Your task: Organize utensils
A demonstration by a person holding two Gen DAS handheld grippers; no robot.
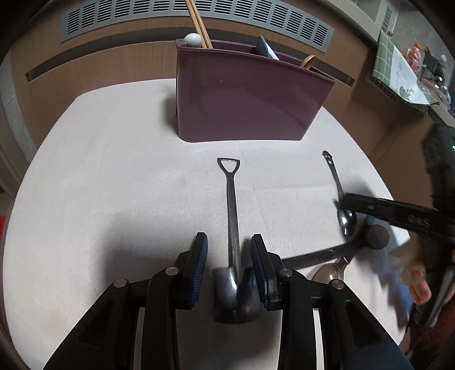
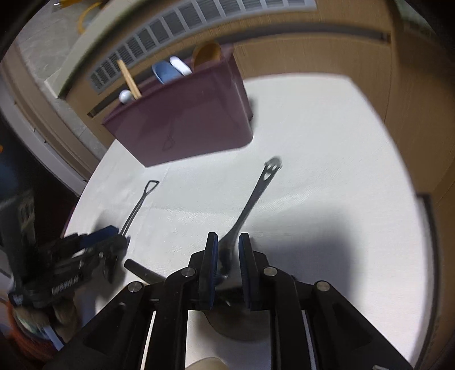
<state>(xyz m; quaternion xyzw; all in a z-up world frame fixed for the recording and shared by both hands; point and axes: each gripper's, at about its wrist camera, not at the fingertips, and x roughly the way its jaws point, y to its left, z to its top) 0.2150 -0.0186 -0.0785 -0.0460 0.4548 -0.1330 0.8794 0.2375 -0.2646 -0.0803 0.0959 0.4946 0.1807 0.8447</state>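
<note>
A shovel-shaped metal spoon (image 1: pixel 232 216) lies on the white table, handle pointing at the purple utensil holder (image 1: pixel 244 94). My left gripper (image 1: pixel 229 264) is open, its blue pads on either side of the spoon's bowl end. My right gripper (image 2: pixel 228 256) has its pads close around the neck of a metal spoon with a cut-out face on its handle (image 2: pixel 256 193), which is tilted up off the table. That spoon (image 1: pixel 339 196) and the right gripper's finger (image 1: pixel 398 210) show at the right of the left wrist view.
The holder (image 2: pixel 182 125) contains wooden chopsticks (image 1: pixel 199 22), a white ball-topped piece (image 1: pixel 192 39), blue and white spoons (image 2: pixel 167 71) and a wooden spoon (image 1: pixel 308 61). Another spoon (image 1: pixel 330 270) and a dark-handled utensil (image 1: pixel 341 250) lie at the right. A brown cabinet with vents stands behind the table.
</note>
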